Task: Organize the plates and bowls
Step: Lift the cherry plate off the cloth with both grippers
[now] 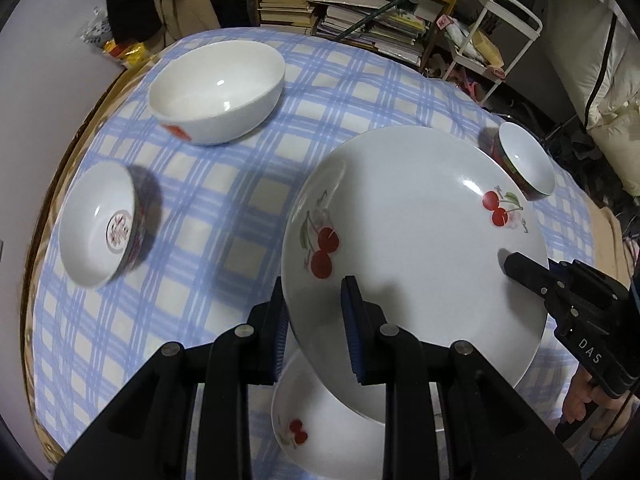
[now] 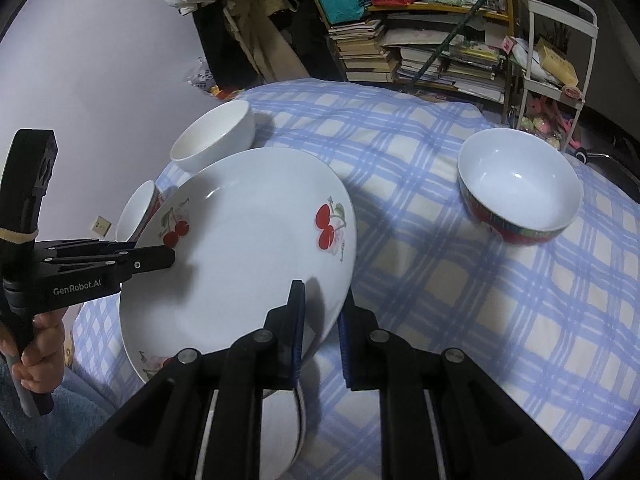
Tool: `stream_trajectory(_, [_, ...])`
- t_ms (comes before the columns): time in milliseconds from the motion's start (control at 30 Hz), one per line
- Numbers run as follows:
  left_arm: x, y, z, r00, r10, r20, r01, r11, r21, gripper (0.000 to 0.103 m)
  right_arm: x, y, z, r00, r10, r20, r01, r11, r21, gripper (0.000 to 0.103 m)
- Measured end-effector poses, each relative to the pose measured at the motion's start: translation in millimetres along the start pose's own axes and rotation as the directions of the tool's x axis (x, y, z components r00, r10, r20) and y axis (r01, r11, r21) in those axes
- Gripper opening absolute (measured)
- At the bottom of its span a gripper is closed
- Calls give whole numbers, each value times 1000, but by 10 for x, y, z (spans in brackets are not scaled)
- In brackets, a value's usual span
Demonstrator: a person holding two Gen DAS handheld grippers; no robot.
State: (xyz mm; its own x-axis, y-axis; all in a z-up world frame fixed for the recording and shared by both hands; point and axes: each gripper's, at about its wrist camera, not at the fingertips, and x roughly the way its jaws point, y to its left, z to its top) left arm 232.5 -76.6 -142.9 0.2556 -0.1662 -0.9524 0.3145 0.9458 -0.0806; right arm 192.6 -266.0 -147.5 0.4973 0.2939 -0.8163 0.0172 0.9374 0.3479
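Note:
A large white cherry plate (image 1: 412, 240) is held tilted above the table; it also shows in the right wrist view (image 2: 248, 256). My left gripper (image 1: 316, 292) grips its left rim, one finger above and one below. My right gripper (image 2: 322, 300) grips its opposite rim. A second cherry plate (image 1: 320, 428) lies on the cloth under it. A plain white bowl (image 1: 218, 92) stands at the far left, a small patterned bowl (image 1: 100, 224) at the left, and a red-rimmed bowl (image 2: 520, 192) at the right.
The table has a blue and white checked cloth (image 1: 224, 208). Shelves of stacked books (image 1: 360, 12) and a white trolley (image 2: 560, 52) stand beyond the far edge. A wall (image 2: 100, 60) is on the left.

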Motion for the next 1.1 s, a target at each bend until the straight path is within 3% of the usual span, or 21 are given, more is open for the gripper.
stream_trajectory(567, [-317,274,-847,999,-38,6,38,995,-94,25,-306,598,-466,999,-39,-20,36,990,-138,17])
stream_trajectory(933, [-465,178,-1260,998,-41,38,44,996,-81,25,-444,657,-697,998,-57,-23,54,990,-127,17])
stream_trajectory(1100, [-353,234,-1361,997,-66,29,69,989,-128,25,-392,666,-777,996,-71,-47,65,990,-124,17])
